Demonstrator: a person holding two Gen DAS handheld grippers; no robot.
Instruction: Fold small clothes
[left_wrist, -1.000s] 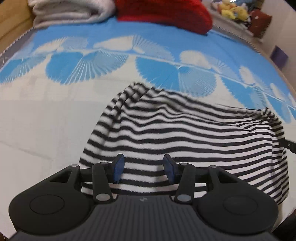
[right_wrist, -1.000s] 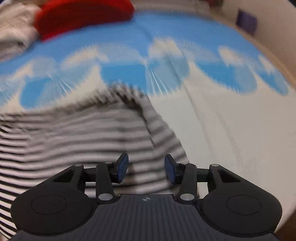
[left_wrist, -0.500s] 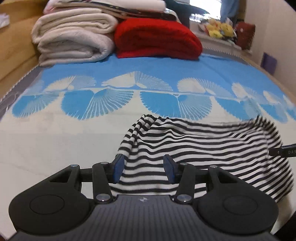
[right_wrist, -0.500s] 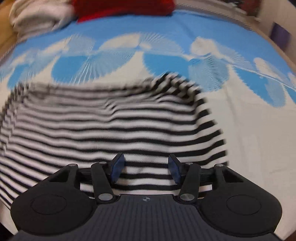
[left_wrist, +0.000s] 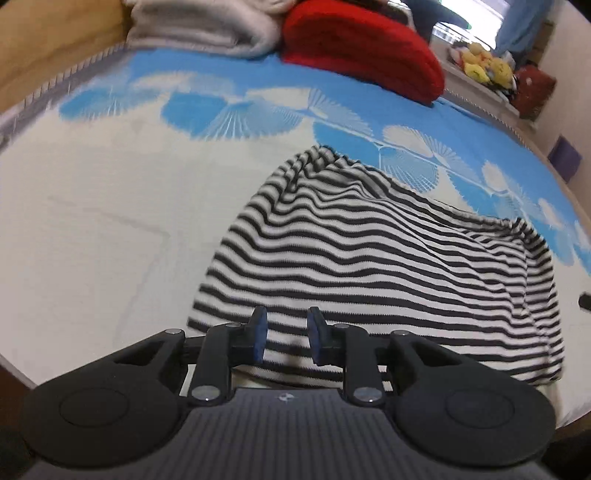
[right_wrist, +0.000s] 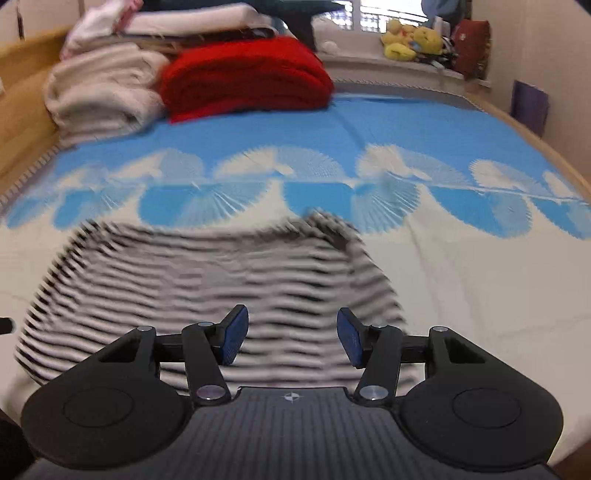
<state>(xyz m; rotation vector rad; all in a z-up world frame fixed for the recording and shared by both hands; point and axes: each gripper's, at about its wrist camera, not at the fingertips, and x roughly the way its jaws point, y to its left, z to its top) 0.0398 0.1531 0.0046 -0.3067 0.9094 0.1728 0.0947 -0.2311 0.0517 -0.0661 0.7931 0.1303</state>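
Note:
A small black-and-white striped garment (left_wrist: 369, 258) lies folded and rumpled on the blue-and-cream bed cover (left_wrist: 92, 221). My left gripper (left_wrist: 286, 334) hovers over the garment's near left corner. Its jaws are closing, with striped cloth showing in the narrow gap, and the blue pads (left_wrist: 258, 334) are apart. In the right wrist view the same garment (right_wrist: 207, 273) is blurred by motion. My right gripper (right_wrist: 291, 338) stands wide open above its near right part, with nothing pressed between the pads.
A folded red blanket (right_wrist: 243, 74) and a stack of cream blankets (right_wrist: 103, 88) sit at the far end of the bed. Plush toys (right_wrist: 410, 40) line the sill behind. A wooden bed frame (left_wrist: 55, 40) runs along the left side. Bare cover (right_wrist: 480, 288) lies right of the garment.
The left gripper's jaws have narrowed over the garment's near edge and the view has tilted. The right gripper has opened wider and drawn back, showing more of the bed.

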